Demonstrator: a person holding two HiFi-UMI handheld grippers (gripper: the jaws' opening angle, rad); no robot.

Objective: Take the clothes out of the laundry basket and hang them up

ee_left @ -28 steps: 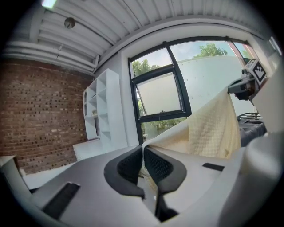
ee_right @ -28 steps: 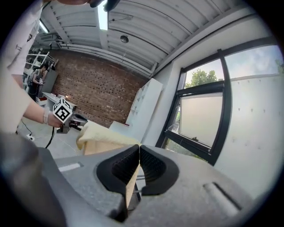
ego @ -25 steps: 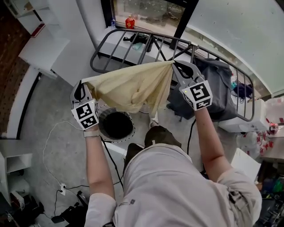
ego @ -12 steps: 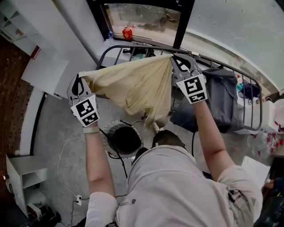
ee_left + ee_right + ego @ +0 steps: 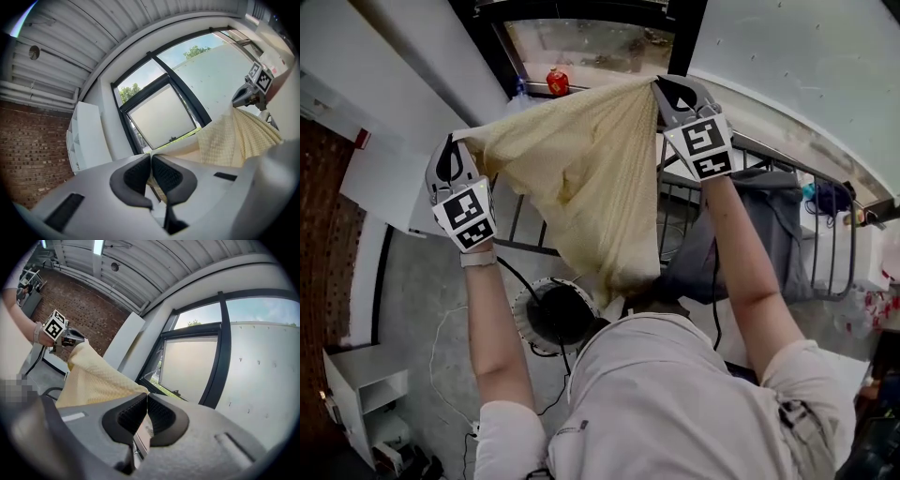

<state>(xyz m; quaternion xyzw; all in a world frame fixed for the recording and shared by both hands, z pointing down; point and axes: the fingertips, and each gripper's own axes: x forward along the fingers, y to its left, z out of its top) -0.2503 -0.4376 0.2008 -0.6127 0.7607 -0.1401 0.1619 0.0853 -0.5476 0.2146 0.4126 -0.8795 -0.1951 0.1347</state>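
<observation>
The yellow waffle-weave cloth (image 5: pixel 581 187) is held up in the air, spread by its top edge, its lower part sagging toward the person's chest. It hangs in front of the window (image 5: pixel 591 42), above the near-left end of the drying rack (image 5: pixel 825 220).

The left tongs (image 5: pixel 453 142) are clamped tight on its left corner and the right tongs (image 5: pixel 658 86) on its right corner, and both gripper views show fabric squeezed between the pads.

The round laundry basket (image 5: pixel 553 317) stands on the floor below, and a dark garment (image 5: pixel 750 234) already lies over the rack to the right.

I judge this to be the hanging step. The next move calls for carrying the taut edge over a free rail, lowering until the cloth drapes on both sides, then releasing both corners.

A second ago the cloth was lower, level with the rack's rails; both hands have since risen and gone farther out, grips unchanged.
</observation>
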